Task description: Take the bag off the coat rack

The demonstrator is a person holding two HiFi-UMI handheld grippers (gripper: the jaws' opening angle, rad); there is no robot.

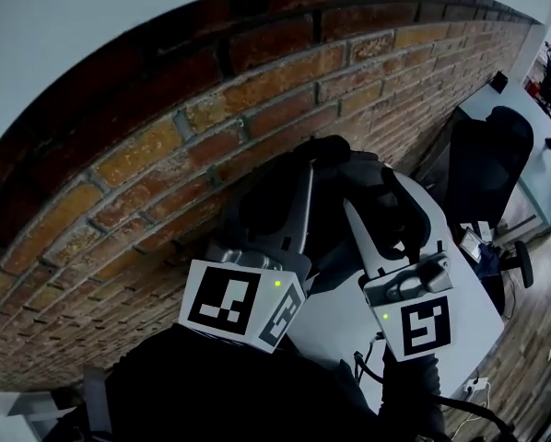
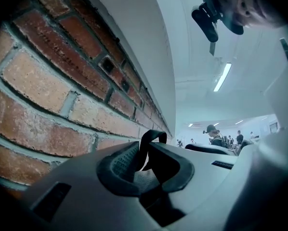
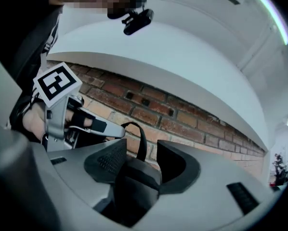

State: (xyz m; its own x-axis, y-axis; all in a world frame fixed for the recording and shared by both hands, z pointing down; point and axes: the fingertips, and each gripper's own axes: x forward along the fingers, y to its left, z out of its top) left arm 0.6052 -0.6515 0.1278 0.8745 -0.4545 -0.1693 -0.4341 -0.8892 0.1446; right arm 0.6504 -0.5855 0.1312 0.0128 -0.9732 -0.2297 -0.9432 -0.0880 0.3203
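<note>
1. Got the left tool (image 2: 146, 161) nipped nearly closed on the thin black strap (image 2: 152, 137) — ribbed, rubbery pads on a flat woven band, looped over just above them.
2. Got the right tool (image 3: 141, 161) spread wide and gripping nothing, with that same loop standing up in the gap, seemingly clear of both pads.
3. Looks like the lift-off step, so hold the left pinch firm and square on the webbing; easy to lose flat tape sideways out of a slack grip.
4. Close the right tool on the strap just beside the left before raising anything, then go up first and away from the bricks second. Can't see the hook or the coat rack itself, so no yanking.
5. Further out in the head view: soft, matte black bag (image 1: 349, 178), floppy, bunched between the two tools and close against the wall. Will probably swing once free.
6. Behind all that, rough red brick wall (image 1: 156, 155) with grey mortar lines — abrasive, so steer the fabric off it.
</note>
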